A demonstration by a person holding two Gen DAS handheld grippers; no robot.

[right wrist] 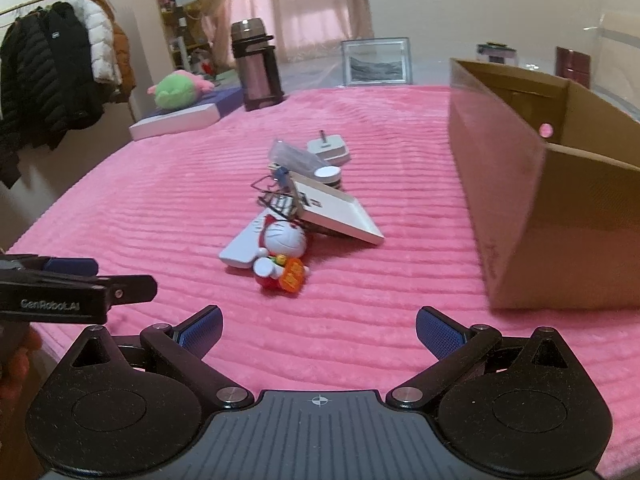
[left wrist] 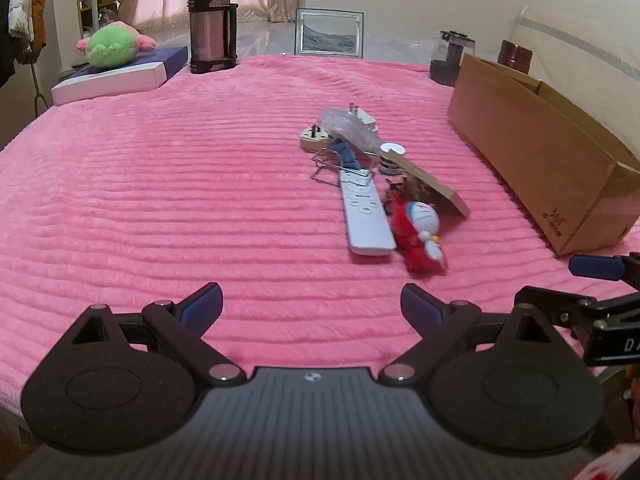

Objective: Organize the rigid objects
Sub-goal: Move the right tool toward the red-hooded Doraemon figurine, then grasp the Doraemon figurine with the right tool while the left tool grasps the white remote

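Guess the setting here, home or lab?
Probably a home, likely a lived-in room: coats on a rack, a cluttered bookshelf, curtains, and a plush toy beside the pink-covered table.

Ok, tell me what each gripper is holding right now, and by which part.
Nothing is held. The left gripper and the right gripper are both open over the pink blanket, short of the pile with the white remote.
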